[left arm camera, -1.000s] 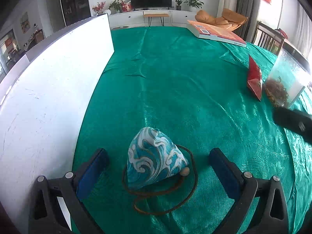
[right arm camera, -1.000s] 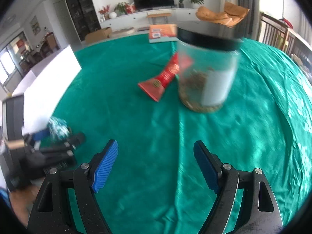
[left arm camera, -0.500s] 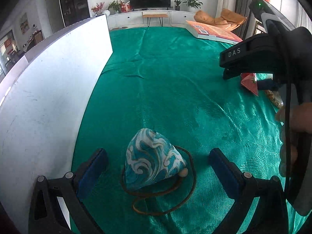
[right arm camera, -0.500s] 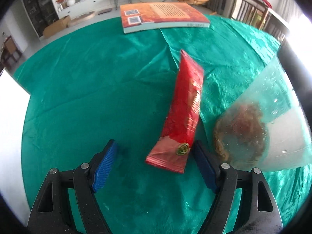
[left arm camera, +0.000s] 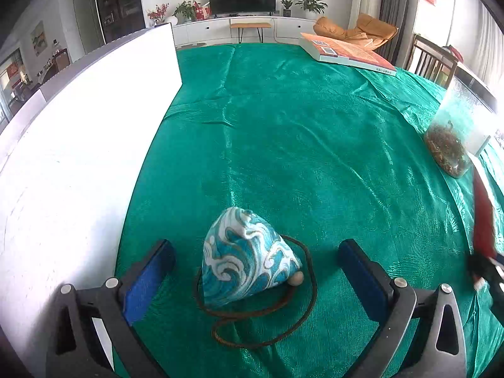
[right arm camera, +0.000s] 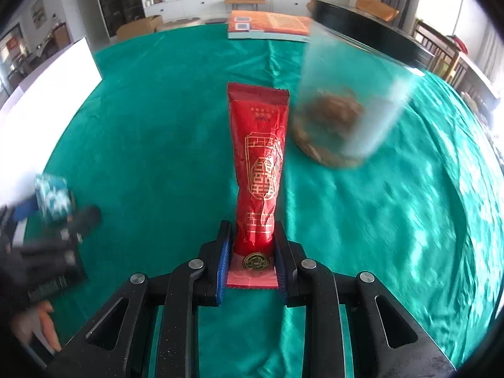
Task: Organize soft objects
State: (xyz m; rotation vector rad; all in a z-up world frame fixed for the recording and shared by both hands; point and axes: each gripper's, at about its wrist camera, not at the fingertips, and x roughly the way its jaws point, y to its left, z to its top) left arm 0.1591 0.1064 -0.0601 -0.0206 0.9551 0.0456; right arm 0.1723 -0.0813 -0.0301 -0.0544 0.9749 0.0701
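Observation:
A blue and white wave-patterned cloth pouch point(left arm camera: 245, 255) with a brown cord lies on the green tablecloth point(left arm camera: 299, 132). My left gripper point(left arm camera: 256, 271) is open, its fingers on either side of the pouch, apart from it. My right gripper point(right arm camera: 252, 252) is shut on the lower end of a red foil packet point(right arm camera: 261, 160), which points away from the camera, lifted above the cloth. The red packet also shows at the right edge of the left wrist view point(left arm camera: 483, 217). The pouch appears blurred in the right wrist view point(right arm camera: 52, 195).
A large white box point(left arm camera: 78, 157) stands along the left of the table. A clear plastic jar point(right arm camera: 346, 107) with brown contents stands just right of the red packet. An orange book point(left arm camera: 346, 52) lies at the far edge. Chairs stand beyond the right side.
My right gripper has closed on the red packet and lifted it toward the near right. My left gripper and the pouch have not moved.

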